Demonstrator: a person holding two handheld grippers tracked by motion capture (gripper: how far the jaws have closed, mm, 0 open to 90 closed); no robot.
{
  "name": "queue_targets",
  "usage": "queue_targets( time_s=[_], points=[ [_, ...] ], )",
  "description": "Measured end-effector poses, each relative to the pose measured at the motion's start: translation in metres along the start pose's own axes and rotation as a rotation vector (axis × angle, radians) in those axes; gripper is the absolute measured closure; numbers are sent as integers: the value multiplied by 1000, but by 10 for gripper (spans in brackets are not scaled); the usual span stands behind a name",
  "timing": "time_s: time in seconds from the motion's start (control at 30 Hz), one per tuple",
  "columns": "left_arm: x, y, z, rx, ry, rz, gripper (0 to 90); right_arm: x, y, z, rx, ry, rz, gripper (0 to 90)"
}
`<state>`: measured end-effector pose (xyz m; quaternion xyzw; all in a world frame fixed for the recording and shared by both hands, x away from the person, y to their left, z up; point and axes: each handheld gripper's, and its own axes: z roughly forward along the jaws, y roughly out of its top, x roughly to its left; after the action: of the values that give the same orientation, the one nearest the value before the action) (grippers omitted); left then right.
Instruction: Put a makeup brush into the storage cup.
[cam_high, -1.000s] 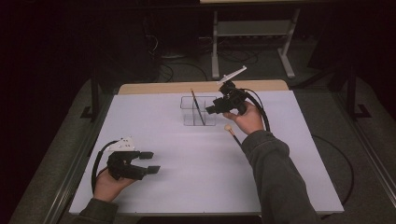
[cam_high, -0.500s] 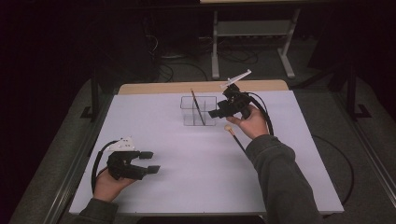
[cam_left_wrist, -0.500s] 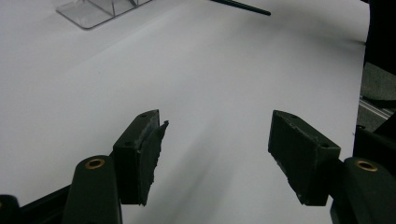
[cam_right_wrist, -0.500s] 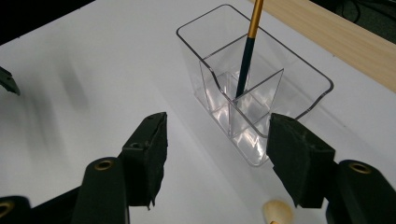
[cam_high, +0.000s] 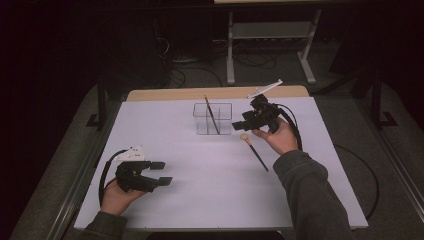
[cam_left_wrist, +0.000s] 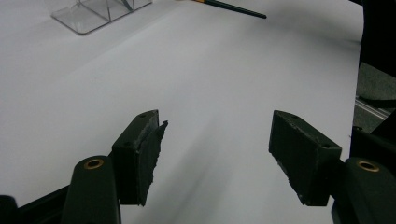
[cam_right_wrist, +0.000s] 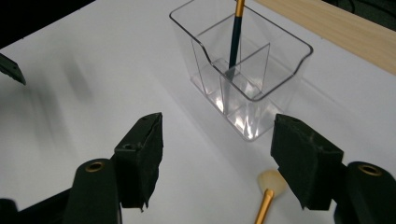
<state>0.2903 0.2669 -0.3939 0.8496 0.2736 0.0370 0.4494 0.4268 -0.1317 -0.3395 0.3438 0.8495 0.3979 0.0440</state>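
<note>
A white sheet (cam_high: 200, 165) is covering the table in the middle of the high view, with a strip of bare wood (cam_high: 210, 93) showing along its far edge and dark floor lying all around. A clear plastic organizer (cam_high: 212, 120) is standing just above the centre of that view, split into compartments, and a dark-handled brush (cam_high: 210, 112) is leaning inside it with its gold end sticking up past the rim. To the right of the organizer, a second brush (cam_high: 254, 151) is lying flat on the sheet, its pale tip pointing toward the organizer and its dark handle running toward the lower right.

The right gripper (cam_high: 242, 124) is hovering right of centre, just above that lying brush; its jaws have just been opening and are standing wide apart with nothing between them. In the right gripper view the pale brush tip (cam_right_wrist: 272, 182) is sitting low in the frame beside the right-hand jaw, apart from it.

The left gripper (cam_high: 161, 173) is resting at the lower left of the high view, its jaws spread wide over bare sheet, gripping nothing.
</note>
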Motion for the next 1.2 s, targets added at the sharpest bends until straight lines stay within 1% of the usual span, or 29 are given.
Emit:
queue_targets(
  time_s=[0.03, 0.07, 0.1, 0.13, 0.17, 0.2, 0.23, 0.3, 0.33, 0.37, 0.4, 0.43, 0.47, 0.5, 0.53, 0.57, 0.67, 0.7, 0.77, 0.9, 0.93, 1.0, 1.2],
  points=[
    [0, 0, 0, -3, 2, 2, 332, 0, -1, -1, -2, -4, 0, 327],
    [0, 1, 0, -4, 1, 1, 332, 0, -3, -3, -6, -3, 15, 326],
    [0, 1, 0, -2, 2, 6, 331, -1, -4, -4, -11, -2, 12, 325],
    [-1, 1, 1, -3, 2, 2, 330, 0, -6, -6, -12, -5, 15, 324],
    [-1, 1, 1, 4, 0, 13, 330, -1, -7, -7, -12, -7, 10, 324],
    [-2, 0, 1, 4, 0, 8, 329, 0, -8, -9, -7, -10, 22, 321],
    [-2, 0, 2, 3, -2, 7, 329, -2, -9, -10, -8, -11, 8, 320],
    [-1, 1, 2, 2, -3, 8, 324, -1, -10, -12, -8, -16, 25, 323],
    [-1, 1, 1, 1, -3, 7, 322, -2, -12, -13, -14, -19, 13, 323],
    [-1, 1, 1, -1, -3, 5, 322, -1, -12, -14, -9, -19, 28, 323],
    [-1, 1, 2, -2, -3, 5, 321, -1, -13, -14, -8, -16, 28, 316],
    [-2, 1, 1, 0, -2, 7, 319, -2, -14, -14, -7, -19, 14, 316],
    [-2, 1, 1, 1, -1, 8, 319, -1, -15, -14, 2, -23, 27, 313],
    [-2, 2, 1, 1, 0, 9, 318, -2, -16, -14, 5, -27, 16, 308],
    [-3, 2, 1, 0, 1, 9, 316, -1, -17, -14, 14, -25, 32, 307],
    [-3, 1, 1, -1, 2, 10, 315, -1, -18, -14, 16, -26, 23, 307],
    [-4, 2, 1, -2, 6, 10, 313, -3, -21, -13, 26, -35, 24, 299],
    [-4, 2, 1, 2, 8, 14, 311, -2, -21, -13, 31, -35, 37, 299],
    [-4, 2, 2, 0, 10, 11, 306, -3, -23, -14, 33, -42, 24, 302],
    [-5, 2, 2, 3, 14, 7, 301, -4, -26, -14, 54, -50, 45, 316],
    [-5, 1, 2, 4, 14, 7, 299, -5, -27, -14, 56, -55, 32, 318],
    [-5, 1, 2, 5, 16, 9, 296, -5, -28, -15, 67, -60, 46, 324],
    [-5, 1, 1, 3, 17, 7, 294, -8, -32, -11, 95, -72, 47, 337]
  ],
)
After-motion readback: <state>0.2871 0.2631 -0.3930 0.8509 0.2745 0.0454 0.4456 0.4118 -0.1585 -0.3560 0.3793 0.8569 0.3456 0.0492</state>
